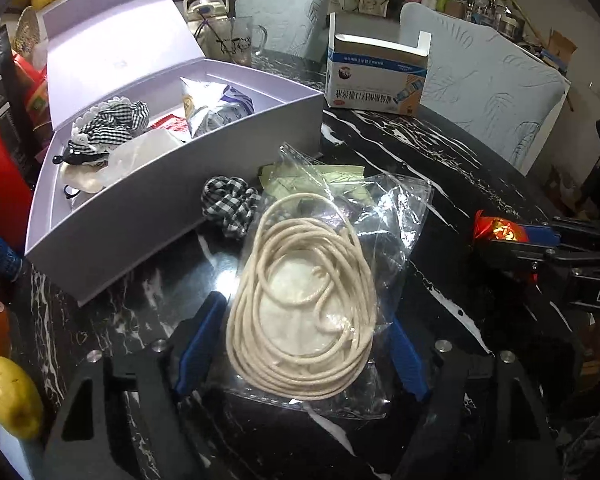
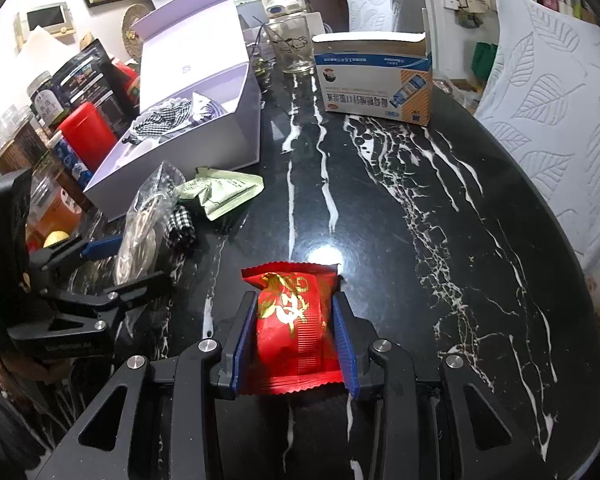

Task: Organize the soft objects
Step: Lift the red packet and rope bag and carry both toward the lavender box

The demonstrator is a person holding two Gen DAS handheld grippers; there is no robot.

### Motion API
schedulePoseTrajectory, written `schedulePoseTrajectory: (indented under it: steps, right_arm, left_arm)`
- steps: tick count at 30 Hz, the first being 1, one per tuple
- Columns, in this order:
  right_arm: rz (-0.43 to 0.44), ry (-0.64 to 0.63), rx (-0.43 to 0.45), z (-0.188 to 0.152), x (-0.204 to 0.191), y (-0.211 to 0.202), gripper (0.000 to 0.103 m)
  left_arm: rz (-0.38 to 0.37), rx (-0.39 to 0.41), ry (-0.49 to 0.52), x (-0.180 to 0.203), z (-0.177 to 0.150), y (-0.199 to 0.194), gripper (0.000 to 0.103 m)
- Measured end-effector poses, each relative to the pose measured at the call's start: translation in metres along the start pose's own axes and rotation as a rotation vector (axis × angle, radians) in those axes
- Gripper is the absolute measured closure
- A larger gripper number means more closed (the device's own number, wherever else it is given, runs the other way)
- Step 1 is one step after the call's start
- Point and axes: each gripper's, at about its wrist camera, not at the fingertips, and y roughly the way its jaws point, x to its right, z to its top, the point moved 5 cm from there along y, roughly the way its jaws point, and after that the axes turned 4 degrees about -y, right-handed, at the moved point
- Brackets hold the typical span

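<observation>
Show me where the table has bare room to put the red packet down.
Widest bare patch: the marble table ahead of the red packet, bordered by the blue-and-white carton behind and the chair to the right. Crowded: beside the lilac box, where the rope bag, checked scrunchie and green sachet lie.

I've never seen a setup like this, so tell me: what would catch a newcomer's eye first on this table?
Probably the shiny red snack packet, clamped between the blue pads of the right hand-held gripper above the black marble table. Next, the coil of cream rope in a clear plastic bag, lying between the left hand-held gripper's fingers. Behind it stands an open lilac box already holding checked fabric pieces.
</observation>
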Motion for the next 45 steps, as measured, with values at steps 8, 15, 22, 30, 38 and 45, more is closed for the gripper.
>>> schedulePoseTrajectory:
  steps: [8,15,22,30,38,45]
  right_arm:
    - [-0.002,-0.001,0.001,0.0,0.0,0.0,0.067]
    - [-0.007,-0.012,0.011,0.0,-0.002,0.0,0.067]
    - [-0.029,-0.027,0.021,-0.002,-0.005,-0.001,0.067]
    - [0.008,-0.034,0.036,-0.006,-0.017,-0.01,0.067]
    - [0.0,-0.065,0.052,-0.012,-0.033,-0.024,0.067]
    - [0.022,-0.092,0.054,-0.023,-0.053,-0.033,0.067]
  left_arm:
    - [-0.02,0.001,-0.053,-0.003,0.0,-0.009,0.051]
    - [-0.038,0.032,-0.081,0.001,-0.002,-0.026,0.052]
    - [-0.016,0.061,-0.111,0.001,-0.008,-0.045,0.052]
    - [-0.012,0.071,-0.139,0.0,-0.019,-0.056,0.052]
    - [-0.02,0.09,-0.16,0.0,-0.034,-0.071,0.052]
    - [-0.027,0.112,-0.198,0.0,-0.049,-0.089,0.052]
